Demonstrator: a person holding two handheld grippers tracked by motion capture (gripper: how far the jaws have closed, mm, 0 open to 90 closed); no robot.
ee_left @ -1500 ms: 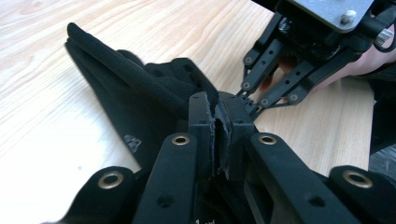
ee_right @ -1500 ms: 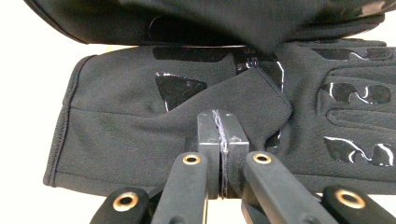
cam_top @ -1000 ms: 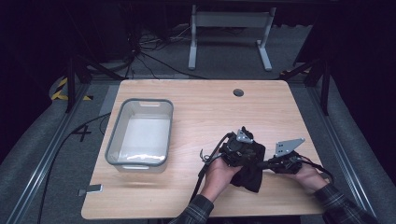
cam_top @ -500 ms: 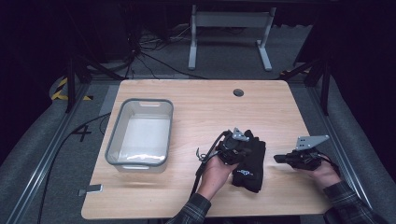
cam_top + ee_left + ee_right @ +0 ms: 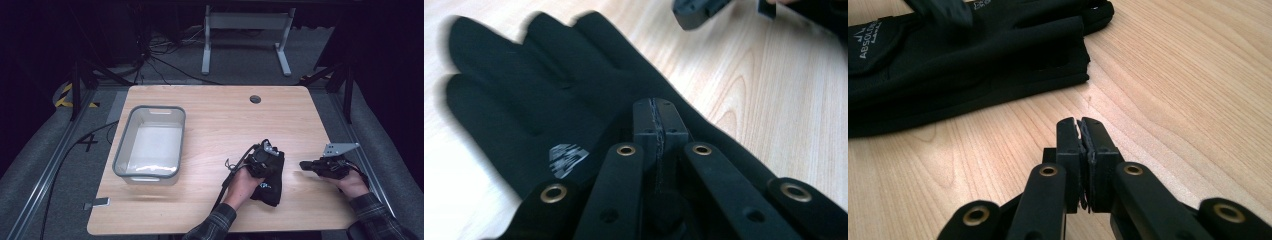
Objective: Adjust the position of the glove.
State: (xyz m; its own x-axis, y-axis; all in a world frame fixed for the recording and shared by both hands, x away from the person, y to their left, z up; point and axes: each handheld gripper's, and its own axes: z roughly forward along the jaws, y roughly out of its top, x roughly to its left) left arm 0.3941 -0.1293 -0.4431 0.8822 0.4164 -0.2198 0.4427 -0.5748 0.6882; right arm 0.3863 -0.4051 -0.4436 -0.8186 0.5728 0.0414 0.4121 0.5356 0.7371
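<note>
A black glove (image 5: 269, 186) lies flat on the wooden table (image 5: 215, 120), right of centre near the front. In the left gripper view the glove (image 5: 519, 100) spreads its fingers away from me, a small grey logo on its back. My left gripper (image 5: 270, 151) is low over the glove; its jaws (image 5: 659, 107) are pressed together and I see no fabric between them. My right gripper (image 5: 304, 165) hovers over bare wood to the glove's right, apart from it. Its jaws (image 5: 1080, 125) are shut and empty, pointing toward the glove's cuff end (image 5: 998, 60).
A clear plastic bin with a grey rim (image 5: 149, 108) stands empty at the table's left. A round cable hole (image 5: 255, 99) sits near the far edge. Beyond the table, a white desk frame (image 5: 245, 30) and cables lie on the dark floor.
My right gripper has pulled away from the glove to the right. The left gripper has sunk lower onto the glove.
</note>
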